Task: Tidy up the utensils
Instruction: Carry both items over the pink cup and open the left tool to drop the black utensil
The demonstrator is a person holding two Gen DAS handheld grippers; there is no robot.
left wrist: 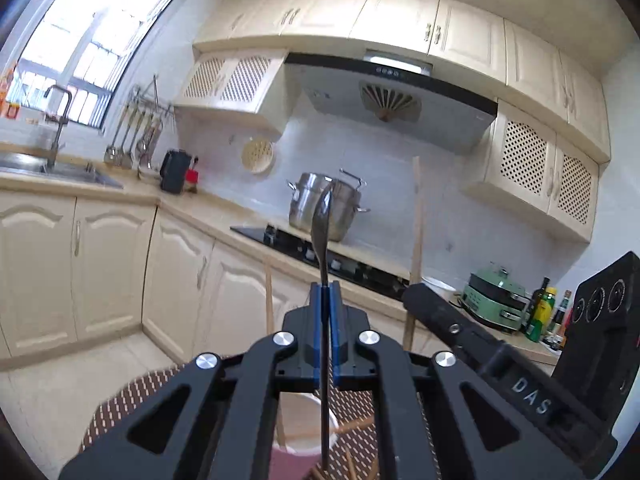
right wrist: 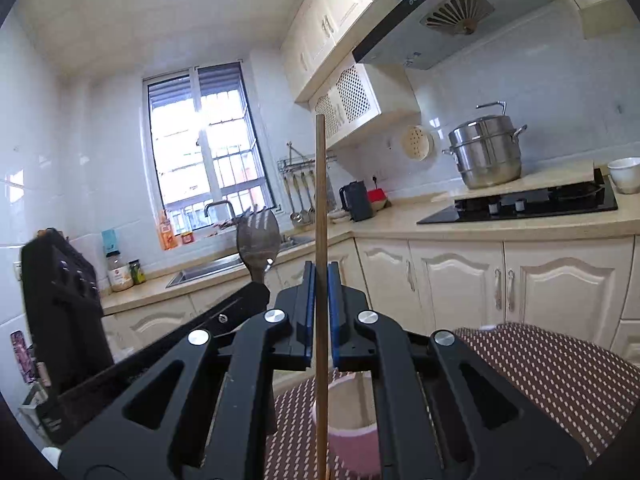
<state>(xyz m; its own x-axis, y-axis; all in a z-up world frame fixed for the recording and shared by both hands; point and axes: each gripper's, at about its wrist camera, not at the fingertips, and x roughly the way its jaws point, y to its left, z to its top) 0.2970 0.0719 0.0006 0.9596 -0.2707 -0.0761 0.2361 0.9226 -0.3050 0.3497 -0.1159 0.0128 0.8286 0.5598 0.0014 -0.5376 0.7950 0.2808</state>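
The gripper bodies are hiding most of the pink cup (left wrist: 298,420), so only part of its rim and wall is showing below them, on the dotted brown mat (right wrist: 560,368). The left gripper (left wrist: 326,300) is clenching a dark metal fork (left wrist: 322,216) upright above the cup (edge-on here, its tines blurred). The right gripper (right wrist: 320,280) is pinching a thin wooden chopstick (right wrist: 320,184) upright, its lower end dropping beside the cup's rim and running out of frame.
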